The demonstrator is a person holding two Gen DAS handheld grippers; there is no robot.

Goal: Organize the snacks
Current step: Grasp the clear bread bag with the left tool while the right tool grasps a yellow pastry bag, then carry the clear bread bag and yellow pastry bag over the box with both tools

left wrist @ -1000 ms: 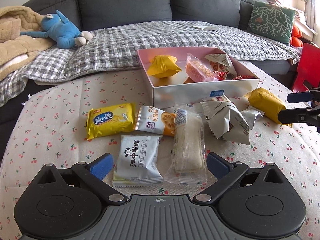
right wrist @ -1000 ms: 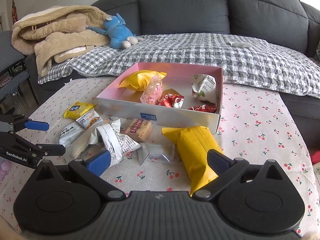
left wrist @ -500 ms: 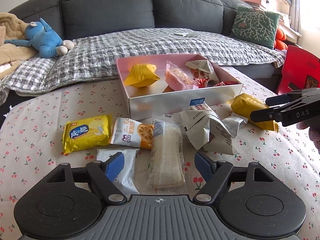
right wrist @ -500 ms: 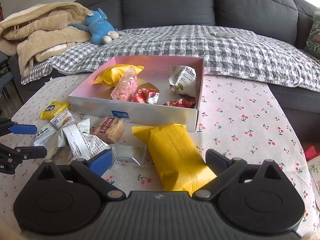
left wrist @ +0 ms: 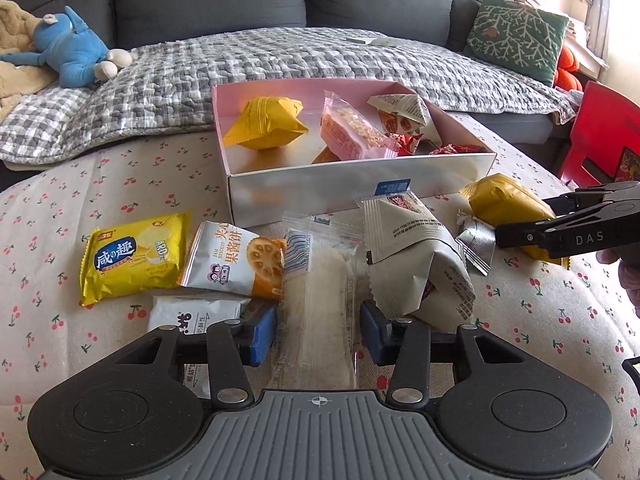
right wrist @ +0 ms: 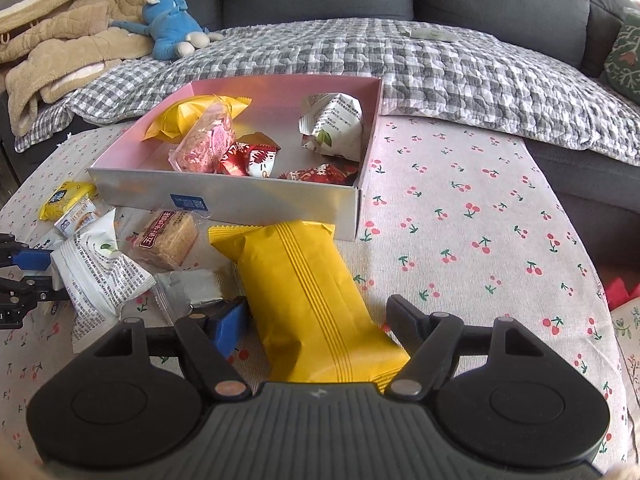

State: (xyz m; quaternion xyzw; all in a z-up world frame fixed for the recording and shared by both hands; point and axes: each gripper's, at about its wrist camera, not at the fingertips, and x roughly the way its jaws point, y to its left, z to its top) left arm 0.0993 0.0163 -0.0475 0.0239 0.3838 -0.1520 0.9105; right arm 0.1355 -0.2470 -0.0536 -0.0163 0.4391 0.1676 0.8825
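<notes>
Left gripper (left wrist: 316,334), jaws wide, straddles a clear-wrapped cake (left wrist: 316,304); right gripper (right wrist: 316,322), equally wide, straddles a yellow packet (right wrist: 308,300). Ahead, the box (right wrist: 240,200) holds several snacks; others remain outside.

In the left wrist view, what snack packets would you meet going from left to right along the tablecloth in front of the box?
Yellow cracker packet → jam biscuit packet → clear-wrapped pale cake → grey printed packet → small silver packet → yellow packet.
</notes>
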